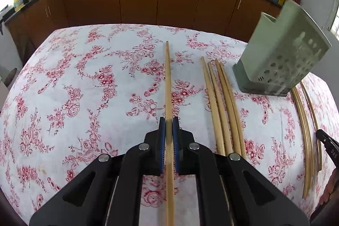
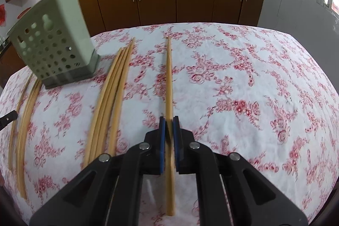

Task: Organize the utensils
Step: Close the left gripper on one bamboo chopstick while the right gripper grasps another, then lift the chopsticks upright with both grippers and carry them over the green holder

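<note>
Both grippers — left gripper (image 1: 168, 120), right gripper (image 2: 168, 120) — were clamped on a chopstick (image 1: 168, 82) pointing twelve o'clock; a thin pinch risked it swivelling, missing the holder (image 1: 281, 52) at two o'clock.

A pale wooden chopstick (image 1: 168, 82) runs lengthwise between the left gripper's (image 1: 169, 120) blue pads, pinched there and reaching straight ahead past the tips. Another chopstick (image 2: 168, 77) is clamped the same way in the right gripper (image 2: 169, 119). A loose bundle of chopsticks (image 1: 222, 103) lies flat between the two tools, beside the pale green perforated utensil holder (image 1: 281, 52), which stands upright ahead of them with more chopsticks (image 1: 305, 130) lying behind it.
</note>
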Tool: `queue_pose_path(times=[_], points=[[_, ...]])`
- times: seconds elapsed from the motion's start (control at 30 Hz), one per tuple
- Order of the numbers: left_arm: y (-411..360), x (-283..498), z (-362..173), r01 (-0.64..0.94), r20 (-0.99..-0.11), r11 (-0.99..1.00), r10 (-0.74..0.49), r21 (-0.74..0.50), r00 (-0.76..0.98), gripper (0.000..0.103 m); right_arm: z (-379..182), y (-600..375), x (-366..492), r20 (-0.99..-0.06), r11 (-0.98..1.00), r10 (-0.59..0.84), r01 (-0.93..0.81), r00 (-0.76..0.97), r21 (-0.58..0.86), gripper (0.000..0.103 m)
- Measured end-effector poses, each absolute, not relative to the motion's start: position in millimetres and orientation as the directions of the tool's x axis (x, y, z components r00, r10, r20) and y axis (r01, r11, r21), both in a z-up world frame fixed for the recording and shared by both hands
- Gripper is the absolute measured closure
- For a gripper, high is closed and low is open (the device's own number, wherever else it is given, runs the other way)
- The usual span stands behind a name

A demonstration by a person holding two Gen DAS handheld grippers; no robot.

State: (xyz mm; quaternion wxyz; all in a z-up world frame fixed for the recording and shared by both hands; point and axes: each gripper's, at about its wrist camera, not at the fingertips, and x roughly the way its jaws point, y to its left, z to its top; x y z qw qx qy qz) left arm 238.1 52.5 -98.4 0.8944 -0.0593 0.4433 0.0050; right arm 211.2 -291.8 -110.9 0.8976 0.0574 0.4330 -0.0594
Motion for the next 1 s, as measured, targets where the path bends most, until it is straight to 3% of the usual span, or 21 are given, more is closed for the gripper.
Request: queue_pose_path(times=[0.23,1.0], points=[[61,203,-101,-0.018,-0.783,0.988,-0.112,-0.155,0.612,0.094,-111,-295,196,-0.788,0.988,-0.035,0.140,0.615,0.066,0.093],[57,158,-103,-0.007,-0.763,0.992,-0.089,-0.123,0.640,0.093,-111,-289,167,-0.770,0.991,-0.036,0.123,0.637,0.056,0.093]])
